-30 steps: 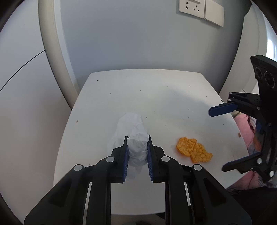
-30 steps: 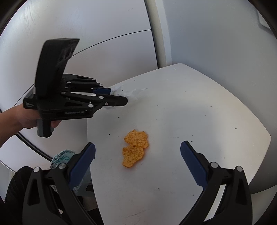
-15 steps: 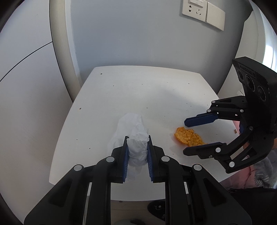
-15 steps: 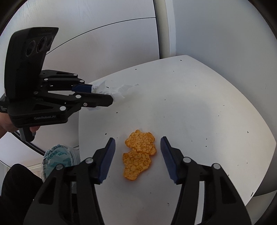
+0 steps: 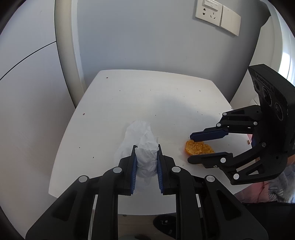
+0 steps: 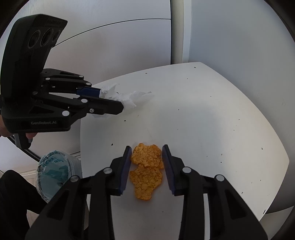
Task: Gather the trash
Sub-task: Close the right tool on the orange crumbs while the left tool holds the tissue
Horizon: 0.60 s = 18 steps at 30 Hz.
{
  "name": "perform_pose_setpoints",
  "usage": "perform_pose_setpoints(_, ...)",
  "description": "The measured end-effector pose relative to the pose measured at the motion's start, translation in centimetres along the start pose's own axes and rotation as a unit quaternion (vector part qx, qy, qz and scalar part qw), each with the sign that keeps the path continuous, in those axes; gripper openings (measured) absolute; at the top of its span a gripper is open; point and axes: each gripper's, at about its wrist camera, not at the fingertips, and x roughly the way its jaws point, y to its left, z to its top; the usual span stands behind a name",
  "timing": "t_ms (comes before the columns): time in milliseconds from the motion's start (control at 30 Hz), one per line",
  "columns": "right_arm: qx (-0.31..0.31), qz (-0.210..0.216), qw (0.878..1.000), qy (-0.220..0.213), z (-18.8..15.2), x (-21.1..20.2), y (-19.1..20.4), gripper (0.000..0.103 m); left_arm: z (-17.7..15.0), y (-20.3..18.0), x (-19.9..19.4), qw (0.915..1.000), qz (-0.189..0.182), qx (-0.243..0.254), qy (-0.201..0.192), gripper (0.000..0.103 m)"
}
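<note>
My left gripper (image 5: 146, 147) is shut on a crumpled white tissue (image 5: 145, 157) near the left front of the white table (image 5: 156, 103); the tissue trails forward onto the tabletop. In the right wrist view the tissue (image 6: 127, 97) sticks out of the left gripper (image 6: 112, 99). An orange peel (image 6: 147, 168) lies on the table between the fingers of my right gripper (image 6: 146, 149), which have closed in to its sides and appear to touch it. It also shows in the left wrist view (image 5: 198, 148) inside the right gripper (image 5: 189, 147).
A bin lined with a printed plastic bag (image 6: 53, 175) stands below the table's left edge. Wall sockets (image 5: 217, 15) sit on the grey wall behind. Small dark specks dot the tabletop. Pink cloth (image 5: 267, 188) lies beyond the table's right edge.
My right gripper moved in over the orange peel and its fingers closed from wide open to the peel's sides. My left gripper kept its hold on the tissue and drew back slightly.
</note>
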Motion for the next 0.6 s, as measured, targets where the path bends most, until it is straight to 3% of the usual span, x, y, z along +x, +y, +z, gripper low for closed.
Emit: perform_pose_setpoints(600,0.023,0.004,1.0,-0.013,-0.39,-0.41,-0.56,0.023,0.14,0.21,-0.08,0.9999,-0.013,-0.003,-0.002,0.017)
